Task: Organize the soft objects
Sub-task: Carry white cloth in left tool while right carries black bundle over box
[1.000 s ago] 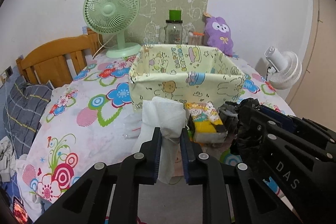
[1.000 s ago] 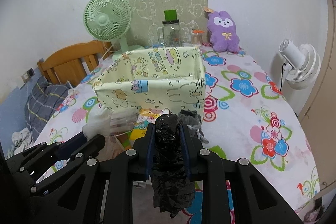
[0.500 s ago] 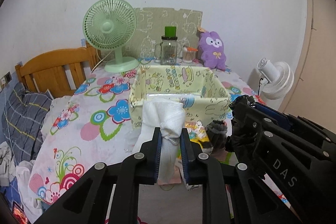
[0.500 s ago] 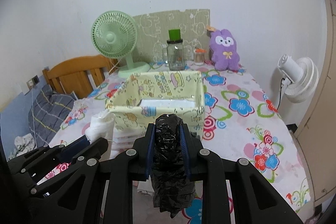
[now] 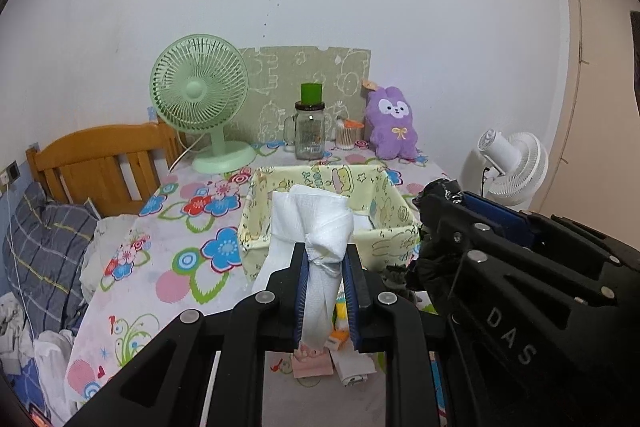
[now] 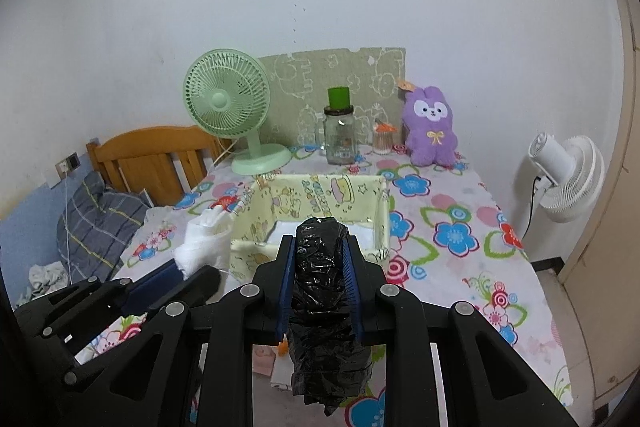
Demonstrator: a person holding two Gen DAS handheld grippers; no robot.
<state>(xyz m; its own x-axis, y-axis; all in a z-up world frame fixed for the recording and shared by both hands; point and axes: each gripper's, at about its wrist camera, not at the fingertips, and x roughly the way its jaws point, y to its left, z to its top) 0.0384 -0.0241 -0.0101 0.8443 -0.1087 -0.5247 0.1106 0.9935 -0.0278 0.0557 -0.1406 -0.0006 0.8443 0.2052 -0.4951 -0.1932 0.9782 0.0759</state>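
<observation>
My left gripper (image 5: 325,263) is shut on a knotted white cloth bundle (image 5: 316,227), held above the table in front of the pale yellow cartoon-print fabric box (image 5: 256,223). My right gripper (image 6: 318,259) is shut on a crumpled black plastic bag (image 6: 324,291), held above the near side of the same box (image 6: 308,191). The right gripper shows at the right of the left wrist view (image 5: 436,227); the left gripper with the white bundle (image 6: 206,239) shows at the left of the right wrist view. Small soft items (image 5: 340,351) lie on the table below the left gripper.
The table has a floral cloth (image 6: 452,239). At its back stand a green fan (image 5: 200,95), a glass jar with a green lid (image 5: 310,131) and a purple plush rabbit (image 5: 394,127). A white fan (image 6: 568,179) stands right; a wooden bed frame (image 5: 100,163) left.
Both grippers have risen and pulled back from the table with their loads; the box and table now look smaller and lower, and the box's inside shows.
</observation>
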